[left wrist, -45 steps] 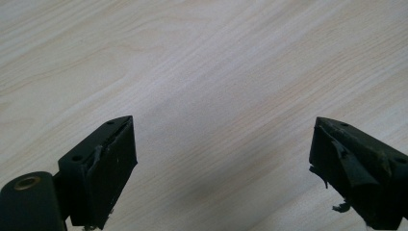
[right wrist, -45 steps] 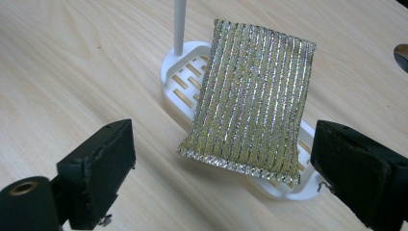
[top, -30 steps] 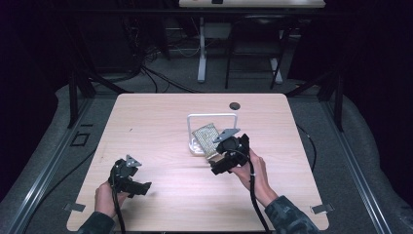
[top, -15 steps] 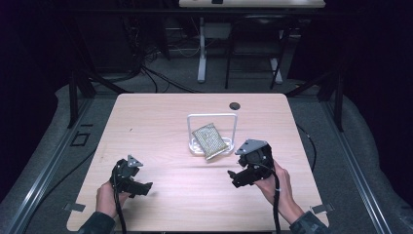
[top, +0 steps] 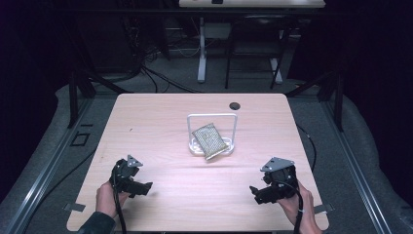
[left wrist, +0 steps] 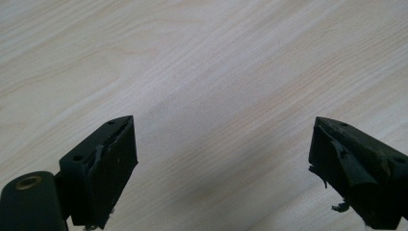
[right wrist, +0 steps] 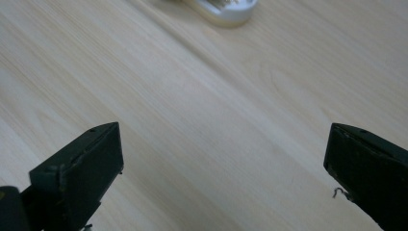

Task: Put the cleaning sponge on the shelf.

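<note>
A patterned yellow-grey pouch [top: 210, 140] leans tilted in a small white rack [top: 212, 116] at the middle of the wooden table [top: 165, 117]. My left gripper [top: 141, 186] rests near the front left edge, held in a hand, jaws wide apart over bare wood [left wrist: 221, 125]. My right gripper [top: 258, 192] sits near the front right edge, also open, with nothing between its fingers [right wrist: 86, 163]. The rack's white base [right wrist: 226, 10] shows at the top of the right gripper view, well beyond the jaws.
A small dark round hole [top: 234, 105] lies near the table's far edge. Dark floor, cables and a stand's legs [top: 202, 58] lie beyond the table. A cable [top: 307, 141] trails off the right side.
My right gripper has drawn back from the rack toward the front right edge, leaving the pouch leaning in the rack. The left gripper has stayed put.
</note>
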{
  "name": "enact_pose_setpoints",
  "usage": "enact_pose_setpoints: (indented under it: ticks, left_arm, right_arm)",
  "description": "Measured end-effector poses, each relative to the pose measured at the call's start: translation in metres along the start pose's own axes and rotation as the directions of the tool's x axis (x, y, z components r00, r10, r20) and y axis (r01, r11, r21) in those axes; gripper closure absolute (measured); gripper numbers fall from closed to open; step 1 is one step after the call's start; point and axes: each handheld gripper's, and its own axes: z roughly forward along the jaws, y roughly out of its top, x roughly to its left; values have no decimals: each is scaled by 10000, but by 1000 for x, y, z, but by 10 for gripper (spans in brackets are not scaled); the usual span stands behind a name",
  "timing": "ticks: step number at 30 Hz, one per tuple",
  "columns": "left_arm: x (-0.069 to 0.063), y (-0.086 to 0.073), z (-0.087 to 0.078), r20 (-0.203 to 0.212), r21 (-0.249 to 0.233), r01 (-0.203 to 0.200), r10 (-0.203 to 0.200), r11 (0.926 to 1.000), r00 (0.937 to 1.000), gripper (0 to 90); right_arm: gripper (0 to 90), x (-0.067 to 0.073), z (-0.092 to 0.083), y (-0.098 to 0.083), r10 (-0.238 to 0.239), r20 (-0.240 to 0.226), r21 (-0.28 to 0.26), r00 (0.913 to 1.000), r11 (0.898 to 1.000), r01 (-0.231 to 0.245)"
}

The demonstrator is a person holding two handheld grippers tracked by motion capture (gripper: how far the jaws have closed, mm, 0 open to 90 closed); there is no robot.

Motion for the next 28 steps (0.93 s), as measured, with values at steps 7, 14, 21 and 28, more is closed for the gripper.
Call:
enact_pose_setpoints:
  ticks: [7, 14, 21, 28]
  left_arm:
    - [0, 0, 0, -14, -17, -2, 2, 10000, 10000, 93]
    - [1, 0, -1, 50, -39, 9, -8, 10000, 10000, 92]
    - [1, 0, 0, 151, 20, -53, 52, 10000, 9999, 92]
    - [1, 1, -1, 133, -41, 23, -22, 10000, 9999, 92]
  right_arm:
    - [0, -10, 7, -27, 402, 214, 513, 9990, 9978, -413]
    - [9, -17, 13, -41, 605, 193, 1019, 9980, 9928, -622]
    - [9, -20, 21, -42, 472, 387, 1394, 9981, 9889, -521]
    - [9, -17, 21, -42, 171, 414, 1537, 9990, 9878, -233]
